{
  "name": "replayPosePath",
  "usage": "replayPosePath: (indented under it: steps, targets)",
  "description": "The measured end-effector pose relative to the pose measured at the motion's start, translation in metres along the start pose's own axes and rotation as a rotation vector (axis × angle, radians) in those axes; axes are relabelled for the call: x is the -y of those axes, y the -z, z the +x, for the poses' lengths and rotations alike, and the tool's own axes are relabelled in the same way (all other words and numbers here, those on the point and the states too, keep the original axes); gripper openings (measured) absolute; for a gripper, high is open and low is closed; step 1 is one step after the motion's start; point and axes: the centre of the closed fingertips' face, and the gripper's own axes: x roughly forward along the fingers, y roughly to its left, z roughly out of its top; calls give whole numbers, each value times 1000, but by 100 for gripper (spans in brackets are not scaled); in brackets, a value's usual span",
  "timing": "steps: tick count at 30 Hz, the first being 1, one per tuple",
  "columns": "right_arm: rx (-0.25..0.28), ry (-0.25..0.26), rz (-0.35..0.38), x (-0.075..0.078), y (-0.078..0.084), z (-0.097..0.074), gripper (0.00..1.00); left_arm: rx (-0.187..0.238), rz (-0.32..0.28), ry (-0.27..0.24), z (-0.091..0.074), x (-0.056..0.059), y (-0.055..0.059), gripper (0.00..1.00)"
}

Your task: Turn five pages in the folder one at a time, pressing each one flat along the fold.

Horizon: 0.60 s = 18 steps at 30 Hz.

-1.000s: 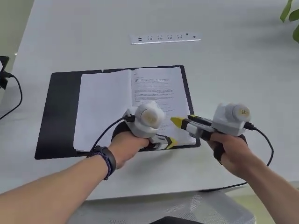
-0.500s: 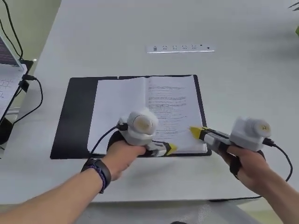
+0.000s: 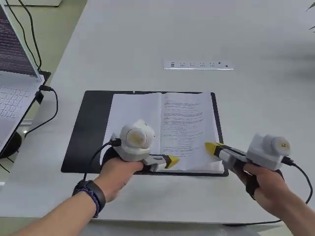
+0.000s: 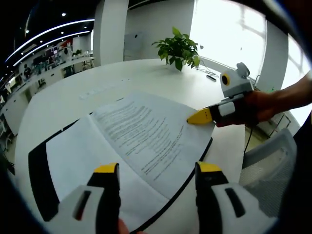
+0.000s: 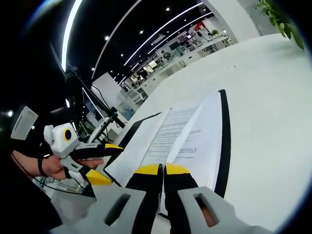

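Head view, left to right. A silver open laptop (image 3: 12, 98) is cut off at 9 o'clock, with a thin black cable (image 3: 54, 110) trailing from it. The black open folder (image 3: 88, 132) lies flat at the centre of the white table (image 3: 147, 34). A blank white left page (image 3: 135, 115) and a printed white right page (image 3: 189, 123) meet at the fold. A white power strip (image 3: 197, 64) sits at 12 o'clock of the folder, well apart.

The left gripper (image 3: 170, 161) is held at 6 o'clock of the folder, over its near edge just by the fold. Its jaws are spread wide in the left gripper view, with nothing between them. The right gripper (image 3: 211, 147) is placed at 4 o'clock of the printed page, at the lower outer corner, jaws closed together.

Step judged: the corner of the printed page is being taken for a turn. One sheet alone should be nipped, carried in an arc toward 9 o'clock and laid on the blank page. The fold should then be pressed from 6 to 12 o'clock. The stack is best held down near the fold so no second sheet is dragged.

Whether a sheet is caught in the closed jaws cannot be told. The number of pages turned cannot be read. The print is too small to make out. Part of the folder's near edge is hidden under the left gripper.
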Motion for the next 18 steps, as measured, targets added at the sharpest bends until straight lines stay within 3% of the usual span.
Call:
replayPosePath:
  steps: [18]
  targets:
    - [28, -18, -30, -24, -15, 8, 0, 64, -73, -101, -52, -37, 9, 66]
